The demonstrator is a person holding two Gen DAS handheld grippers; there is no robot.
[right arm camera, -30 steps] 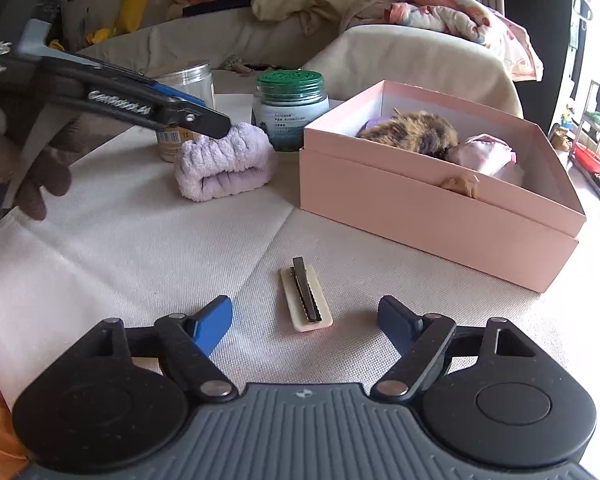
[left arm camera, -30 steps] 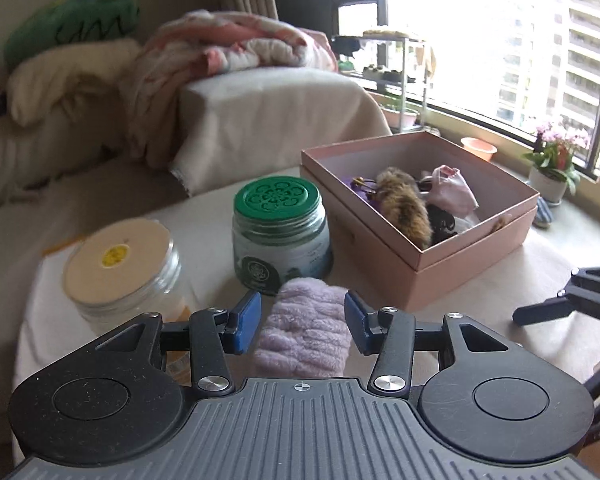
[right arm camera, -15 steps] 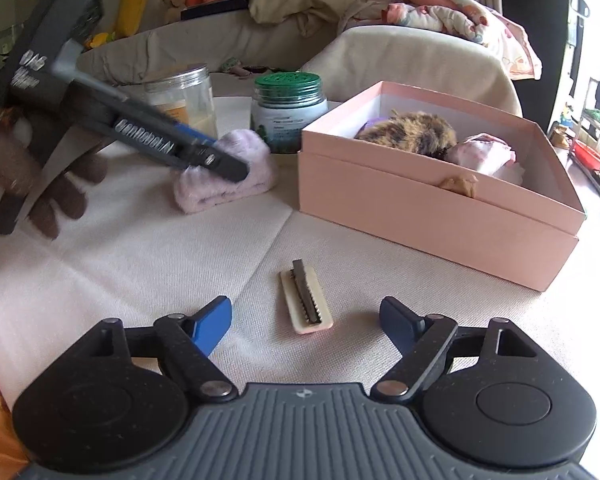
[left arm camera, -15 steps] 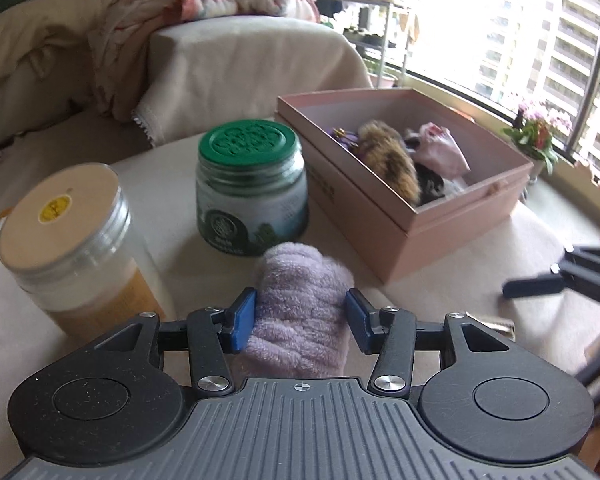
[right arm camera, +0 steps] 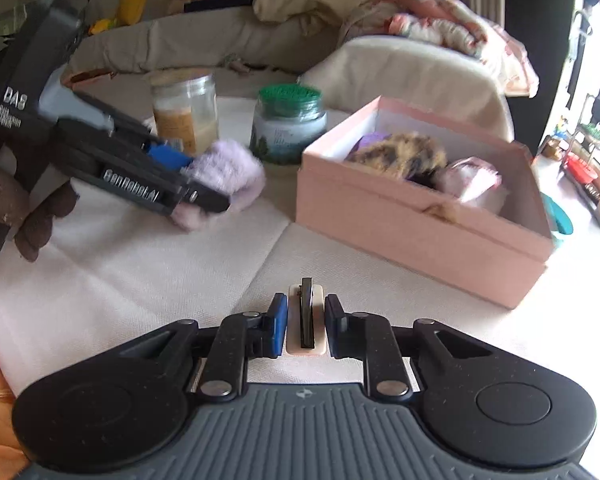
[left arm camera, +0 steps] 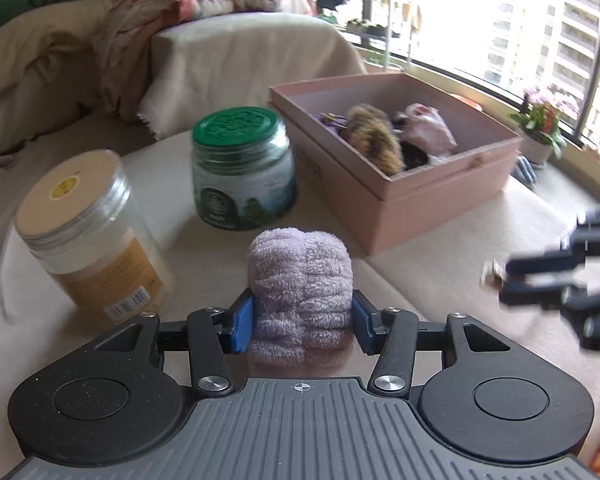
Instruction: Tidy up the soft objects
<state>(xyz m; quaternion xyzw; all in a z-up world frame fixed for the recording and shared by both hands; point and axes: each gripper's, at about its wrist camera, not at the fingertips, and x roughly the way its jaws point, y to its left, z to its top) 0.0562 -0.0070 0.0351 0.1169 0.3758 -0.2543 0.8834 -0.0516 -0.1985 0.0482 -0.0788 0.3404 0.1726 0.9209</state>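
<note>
Cream cloth covered the desk (right arm camera: 120,280). Since a second before, the left gripper (left arm camera: 300,320) had clamped the lilac towel roll (left arm camera: 300,280); the right gripper (right arm camera: 306,330) narrowed around the hair clip (right arm camera: 306,320), both bound for the pink box (right arm camera: 420,232).

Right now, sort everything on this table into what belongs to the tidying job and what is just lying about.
Job:
fluffy lilac towelling band, gripped by left gripper
open pink cardboard box
cream hair clip, between right gripper pads

Lying about:
green-lidded glass jar
clear plastic jar with tan lid

Cloth-draped sofa (left arm camera: 236,56), bright window (left arm camera: 500,20), perhaps a plant shelf (left arm camera: 376,12)
</note>
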